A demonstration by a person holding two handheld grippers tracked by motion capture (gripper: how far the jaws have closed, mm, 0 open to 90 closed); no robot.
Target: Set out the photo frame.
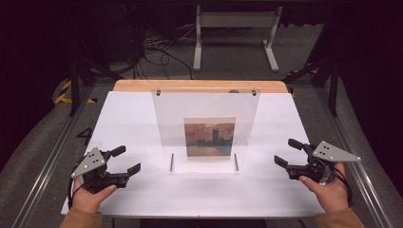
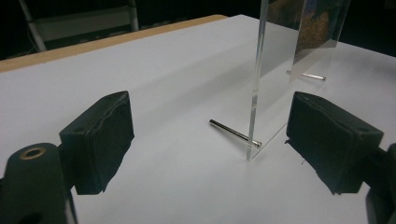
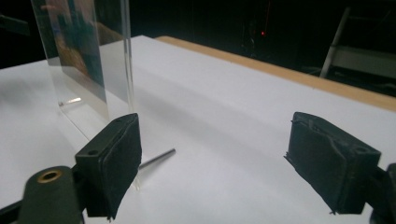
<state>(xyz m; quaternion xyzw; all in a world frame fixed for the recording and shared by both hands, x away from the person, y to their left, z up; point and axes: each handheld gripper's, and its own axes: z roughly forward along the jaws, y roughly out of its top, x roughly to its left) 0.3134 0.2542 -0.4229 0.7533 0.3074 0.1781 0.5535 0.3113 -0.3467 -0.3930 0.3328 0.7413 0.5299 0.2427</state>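
Acrylic frame [image 1: 205,124] is standing upright on worktop [image 1: 123,118]; left tool [image 1: 127,160] and right tool [image 1: 285,152] are flanking it, both gaping, ready to grab its edges.

You see a white table [image 1: 133,118] with a wood edge [image 1: 199,85] at the back. Behind it, a white stand [image 1: 235,28] and black cables [image 1: 152,47] sit on the grey floor [image 1: 228,61].

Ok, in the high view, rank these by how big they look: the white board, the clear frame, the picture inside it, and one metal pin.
Largest to smallest:
1. white board
2. clear frame
3. picture
4. metal pin
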